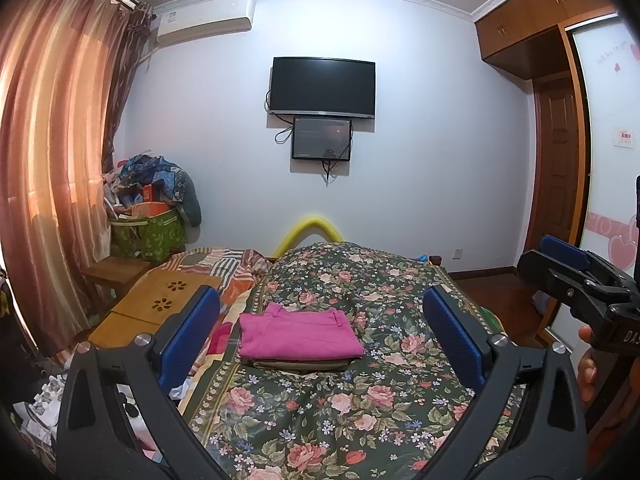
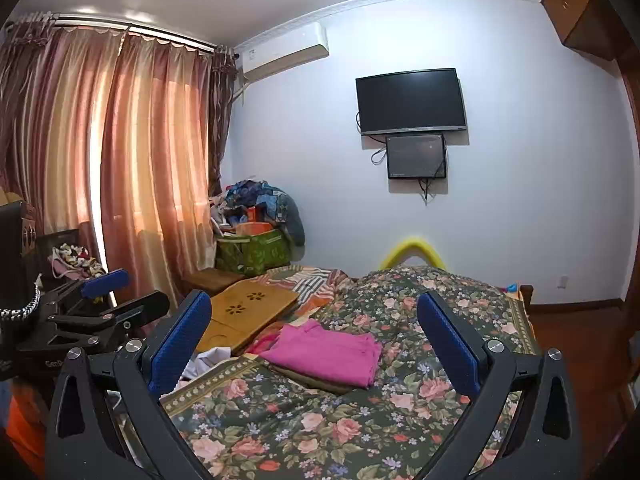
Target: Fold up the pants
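My left claw (image 1: 320, 336) is spread wide, its blue pads (image 1: 190, 328) far apart with nothing between them, held above the bed (image 1: 360, 408). My right claw (image 2: 316, 340) is spread the same way, holding nothing, its own blue pads (image 2: 182, 338) standing well apart over the flowered bedspread. In the left wrist view the right claw shows at the right edge, up off the bed; in the right wrist view the left claw appears at the left edge.

The pink pants (image 1: 298, 334) lie folded into a neat flat rectangle on the bedspread, ahead of both claws and touched by neither. They rest on top of another folded garment, olive-brown (image 1: 300, 363), whose edge peeks out beneath them on the near side. In the right wrist view the pink pants (image 2: 326, 352) sit just beside a light wooden lap tray (image 2: 248, 312), which lies on the bed to their left.
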The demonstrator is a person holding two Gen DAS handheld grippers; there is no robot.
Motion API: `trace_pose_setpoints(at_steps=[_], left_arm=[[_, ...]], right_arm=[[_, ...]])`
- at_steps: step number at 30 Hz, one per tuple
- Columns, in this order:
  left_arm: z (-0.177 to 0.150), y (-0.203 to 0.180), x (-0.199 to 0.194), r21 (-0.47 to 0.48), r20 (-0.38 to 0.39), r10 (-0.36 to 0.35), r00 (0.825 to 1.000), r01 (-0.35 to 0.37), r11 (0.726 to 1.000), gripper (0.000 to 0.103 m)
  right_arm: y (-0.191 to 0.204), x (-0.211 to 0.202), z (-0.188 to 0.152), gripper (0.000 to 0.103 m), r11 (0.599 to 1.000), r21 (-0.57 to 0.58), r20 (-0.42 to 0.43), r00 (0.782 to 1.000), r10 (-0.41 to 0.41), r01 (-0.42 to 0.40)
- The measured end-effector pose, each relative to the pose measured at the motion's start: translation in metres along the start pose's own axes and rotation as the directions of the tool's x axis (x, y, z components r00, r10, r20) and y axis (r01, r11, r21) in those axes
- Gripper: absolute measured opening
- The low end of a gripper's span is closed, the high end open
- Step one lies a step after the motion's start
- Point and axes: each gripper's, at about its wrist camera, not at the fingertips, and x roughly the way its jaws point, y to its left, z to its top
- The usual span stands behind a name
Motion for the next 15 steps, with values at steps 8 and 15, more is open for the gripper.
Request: trace_pose_setpoints(at_steps=[8, 15], left_arm=[[0.0008, -0.0022, 0.0002, -0.004, 0.001, -0.009, 1.0, 0.009, 1.0, 0.103], [0.0017, -0.0015, 0.0002, -0.011, -0.006, -0.017, 1.0, 0.017, 1.0, 0.103]], right_arm=[[-0.0013, 0.0001, -0.0003, 0.103, 1.0, 0.001, 0.0, 1.0, -0.004, 0.004], [-0.0037, 0.0012, -0.0008, 0.102, 1.0, 0.008, 0.001, 1.0, -0.007, 0.007]])
